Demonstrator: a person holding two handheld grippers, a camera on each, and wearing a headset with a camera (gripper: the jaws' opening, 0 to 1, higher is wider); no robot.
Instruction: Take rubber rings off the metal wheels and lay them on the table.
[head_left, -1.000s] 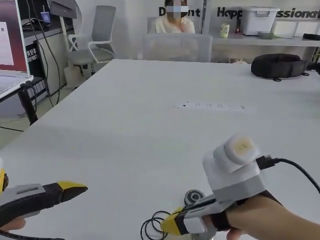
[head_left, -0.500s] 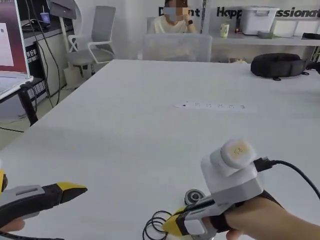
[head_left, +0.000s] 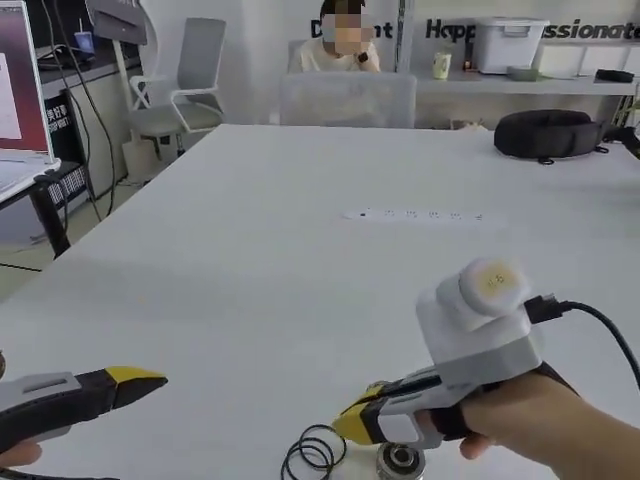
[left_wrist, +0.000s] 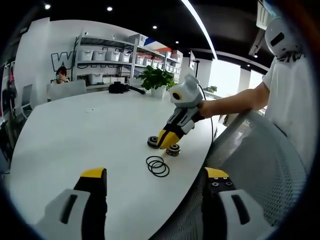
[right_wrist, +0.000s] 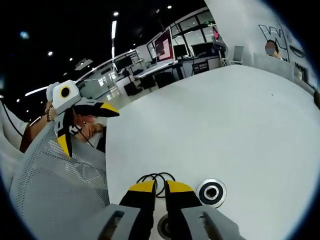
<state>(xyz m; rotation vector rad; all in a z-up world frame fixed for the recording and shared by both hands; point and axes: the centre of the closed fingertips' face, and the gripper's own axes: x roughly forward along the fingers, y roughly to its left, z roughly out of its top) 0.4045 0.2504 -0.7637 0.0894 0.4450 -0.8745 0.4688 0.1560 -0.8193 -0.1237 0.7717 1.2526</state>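
Observation:
Several black rubber rings (head_left: 312, 452) lie overlapped on the white table (head_left: 300, 260) near its front edge. My right gripper (head_left: 348, 427) hovers just right of them, its yellow-tipped jaws together with nothing seen between them. A metal wheel (head_left: 400, 462) sits under it. In the right gripper view the rings (right_wrist: 156, 177) lie just past the right gripper (right_wrist: 160, 187), and one wheel (right_wrist: 211, 192) rests to the right. The left gripper view shows the rings (left_wrist: 157, 166), two wheels (left_wrist: 152, 142) (left_wrist: 173, 149), and my left gripper (left_wrist: 155, 175) wide open and short of them.
A white power strip (head_left: 415, 214) lies mid-table and a black bag (head_left: 545, 132) at the far right. A person sits behind the table's far end beside grey chairs (head_left: 345, 98). A mesh chair back (left_wrist: 250, 165) stands at the near edge.
My right gripper has shifted a little away from me, now covering the far wheel and uncovering the near one. The rings and the left gripper have barely moved.

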